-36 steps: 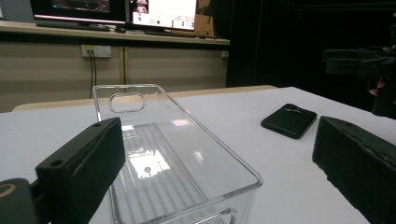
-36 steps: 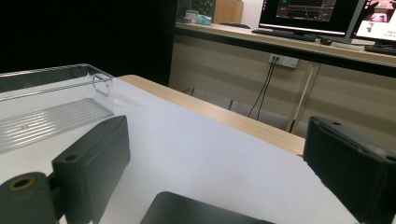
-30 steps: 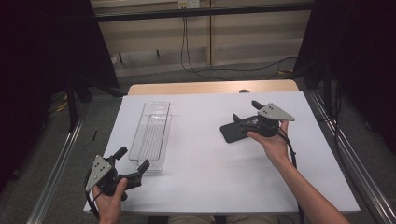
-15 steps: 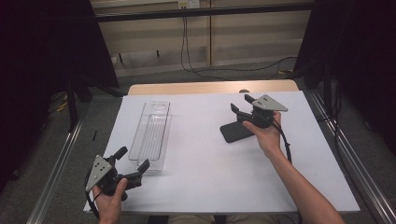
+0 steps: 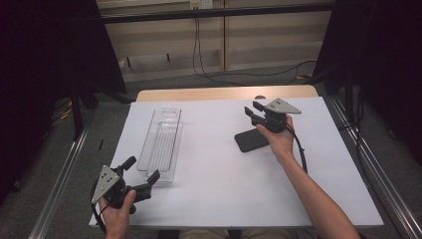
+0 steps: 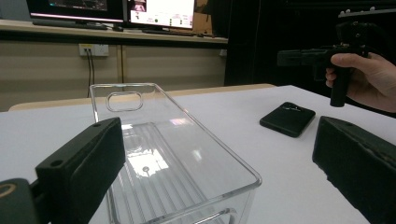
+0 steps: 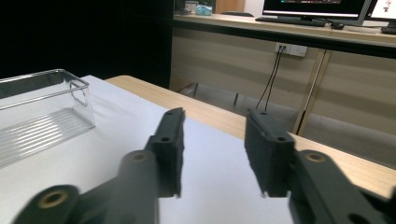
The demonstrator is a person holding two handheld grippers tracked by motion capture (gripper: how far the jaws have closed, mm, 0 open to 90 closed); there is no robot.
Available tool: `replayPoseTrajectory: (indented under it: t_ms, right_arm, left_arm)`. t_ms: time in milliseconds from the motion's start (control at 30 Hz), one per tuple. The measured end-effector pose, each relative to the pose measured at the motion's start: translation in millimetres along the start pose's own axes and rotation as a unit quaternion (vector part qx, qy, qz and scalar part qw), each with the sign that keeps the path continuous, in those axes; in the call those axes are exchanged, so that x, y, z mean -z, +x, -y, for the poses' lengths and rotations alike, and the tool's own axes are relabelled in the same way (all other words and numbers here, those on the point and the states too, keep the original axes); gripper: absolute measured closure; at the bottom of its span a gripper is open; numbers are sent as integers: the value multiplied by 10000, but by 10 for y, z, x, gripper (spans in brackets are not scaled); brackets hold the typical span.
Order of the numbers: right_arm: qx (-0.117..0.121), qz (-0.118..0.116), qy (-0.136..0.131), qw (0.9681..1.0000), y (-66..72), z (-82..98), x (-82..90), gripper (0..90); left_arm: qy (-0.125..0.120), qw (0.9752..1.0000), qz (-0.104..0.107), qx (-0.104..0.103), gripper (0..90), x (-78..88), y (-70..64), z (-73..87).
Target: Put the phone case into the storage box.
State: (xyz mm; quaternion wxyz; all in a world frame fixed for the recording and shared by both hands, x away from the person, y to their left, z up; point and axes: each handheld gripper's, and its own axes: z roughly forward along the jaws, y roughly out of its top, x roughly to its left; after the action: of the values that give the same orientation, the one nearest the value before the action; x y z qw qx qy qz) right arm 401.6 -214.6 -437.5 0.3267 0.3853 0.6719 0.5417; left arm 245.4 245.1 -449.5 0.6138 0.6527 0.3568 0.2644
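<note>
Phone (image 5: pixel 251 140) face-down, no legible writing.

Around my right gripper (image 5: pixel 255 113) the white table (image 5: pixel 214 199) is lying bare toward the far wooden edge (image 5: pixel 224 93), and nothing is sitting between its jaws, which have just been closing to a moderate gap, while the black phone (image 5: pixel 251 141) is lying flat just below and beside my hand. In front of my left gripper (image 5: pixel 142 174), whose jaws are standing wide, the clear plastic tray (image 5: pixel 161 142) is blocking the straight way ahead, its near end just at my fingertips. Between tray and phone a broad strip of table is staying free for either hand to cross.
</note>
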Motion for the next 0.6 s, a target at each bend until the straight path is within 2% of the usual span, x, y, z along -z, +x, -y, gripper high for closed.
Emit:
replayPoseTrajectory:
  t_ms: [33, 200, 267, 367, 500, 600]
  right_arm:
    - [0, -28, 20, 10000, -2, -6, -7, 613]
    - [-38, -159, 3, 9999, 11, -17, -49, 737]
    - [-24, -172, 26, 9998, 8, -12, -54, 750]
    - [-78, -161, 164, 9997, -9, 3, -70, 811]
    - [-213, -268, 295, 9990, -45, 17, -85, 886]
    - [-353, -360, 451, 9977, -79, 19, -95, 900]
  left_arm:
    - [0, 10000, 0, 0, 26, 0, 0, 0]
    - [4, 10000, 10, 2, 26, -1, 1, 0]
    - [4, 10000, -3, -12, 26, 0, 4, -1]
    - [0, 10000, -7, 0, 26, 0, 1, -1]
    - [-4, 10000, 10, 10, 26, -6, 1, 0]
    - [-9, 10000, 22, 25, 26, -11, -5, 2]
